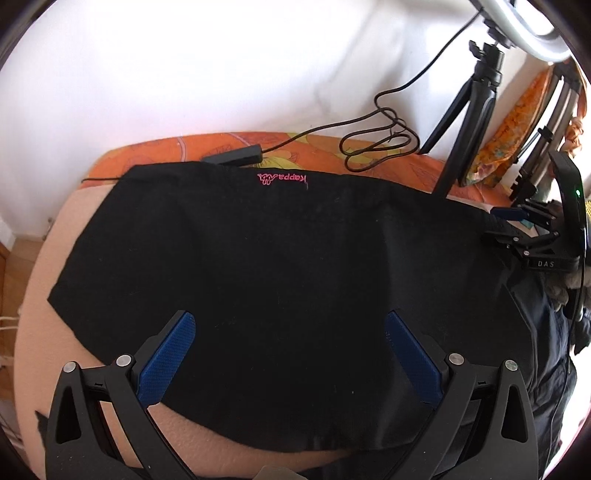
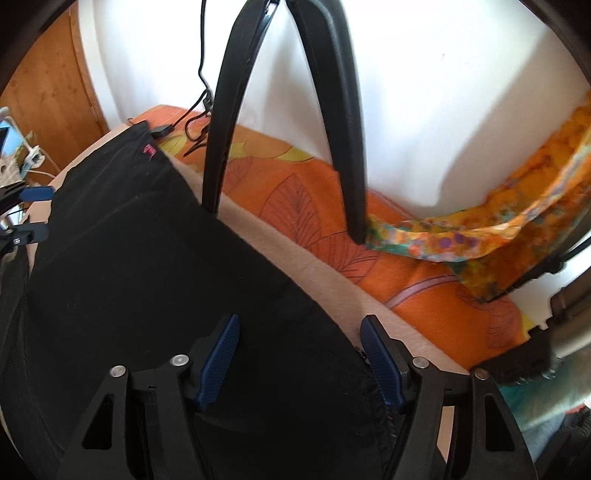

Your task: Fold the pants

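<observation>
Black pants [image 1: 277, 251] with a pink logo [image 1: 282, 179] lie flat on a beige blanket [image 1: 55, 295]. My left gripper [image 1: 290, 321] hovers over their near part, its blue pads spread wide with only flat cloth below. In the right wrist view the pants [image 2: 147, 258] fill the lower left. My right gripper [image 2: 301, 322] is open and straddles their right edge near the waistband, the pads apart from the cloth. Each gripper shows in the other's view: the right gripper [image 1: 517, 221] at the far right edge of the pants, the left gripper [image 2: 35, 213] at the left edge.
A black tripod [image 1: 476, 110] with a ring light [image 1: 535, 33] stands behind the pants on an orange sheet [image 1: 332, 147], its legs [image 2: 221, 129] close in the right wrist view. A coiled cable [image 1: 380, 144] and black box [image 1: 232, 157] lie by the waistband. Colourful cloth [image 2: 480, 236] hangs on the right.
</observation>
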`<act>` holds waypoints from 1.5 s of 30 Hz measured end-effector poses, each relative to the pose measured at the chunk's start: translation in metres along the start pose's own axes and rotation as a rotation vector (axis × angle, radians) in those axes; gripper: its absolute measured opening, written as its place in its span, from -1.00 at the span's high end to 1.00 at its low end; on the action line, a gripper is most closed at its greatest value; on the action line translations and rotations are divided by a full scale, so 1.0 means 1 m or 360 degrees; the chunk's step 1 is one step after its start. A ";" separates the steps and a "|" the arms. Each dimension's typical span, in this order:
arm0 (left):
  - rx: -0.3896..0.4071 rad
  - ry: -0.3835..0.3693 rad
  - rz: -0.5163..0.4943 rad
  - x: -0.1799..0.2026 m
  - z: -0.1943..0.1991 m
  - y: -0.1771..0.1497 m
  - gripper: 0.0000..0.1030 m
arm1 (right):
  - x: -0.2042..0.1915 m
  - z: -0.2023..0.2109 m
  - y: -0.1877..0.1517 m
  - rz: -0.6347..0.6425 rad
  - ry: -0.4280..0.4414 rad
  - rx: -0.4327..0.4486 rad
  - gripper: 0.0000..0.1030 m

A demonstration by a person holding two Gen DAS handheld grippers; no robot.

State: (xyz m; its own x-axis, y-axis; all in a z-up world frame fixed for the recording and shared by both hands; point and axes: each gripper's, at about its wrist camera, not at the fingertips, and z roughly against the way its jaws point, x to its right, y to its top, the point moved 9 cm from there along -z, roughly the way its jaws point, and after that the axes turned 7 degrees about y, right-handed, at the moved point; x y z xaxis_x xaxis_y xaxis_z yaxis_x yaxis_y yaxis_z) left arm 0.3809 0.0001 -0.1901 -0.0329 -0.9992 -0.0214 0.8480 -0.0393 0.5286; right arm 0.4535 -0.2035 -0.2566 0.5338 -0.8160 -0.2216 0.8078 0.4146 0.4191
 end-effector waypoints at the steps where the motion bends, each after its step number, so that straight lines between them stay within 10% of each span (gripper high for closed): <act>1: -0.0005 -0.0006 0.0016 -0.001 -0.001 0.000 -0.97 | 0.001 0.001 0.000 -0.0005 -0.0007 0.0014 -0.18; 7: -0.0010 -0.0022 0.0104 -0.007 -0.007 0.003 -0.97 | 0.008 0.018 -0.007 -0.0067 -0.0006 0.0106 0.87; 16: -0.0119 0.0021 0.0143 -0.013 -0.029 -0.011 -0.97 | -0.002 0.016 -0.002 0.0065 0.0020 0.0005 0.79; 23: -0.0089 0.0065 0.0070 -0.008 -0.033 -0.010 -0.98 | 0.000 -0.006 0.009 0.0155 0.0070 -0.0091 0.29; 30: -0.0024 0.0079 0.0008 -0.009 -0.035 -0.011 -1.00 | -0.012 -0.009 0.008 0.0137 0.0051 -0.0024 0.91; 35: -0.0043 0.0029 0.0017 -0.009 -0.035 -0.009 -0.99 | -0.043 0.027 0.006 0.0204 -0.0067 0.0067 0.96; 45: 0.0110 -0.0238 0.0552 -0.055 0.014 0.027 -0.99 | -0.129 0.105 -0.017 0.0365 -0.0126 0.0252 0.97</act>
State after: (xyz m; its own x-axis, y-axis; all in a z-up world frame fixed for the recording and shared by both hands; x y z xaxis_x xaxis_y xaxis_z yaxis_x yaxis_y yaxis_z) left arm 0.3984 0.0544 -0.1621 0.1685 -0.9422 0.2898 0.7848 0.3061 0.5388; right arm 0.3447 -0.1479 -0.1426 0.6716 -0.7399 -0.0383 0.6159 0.5288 0.5840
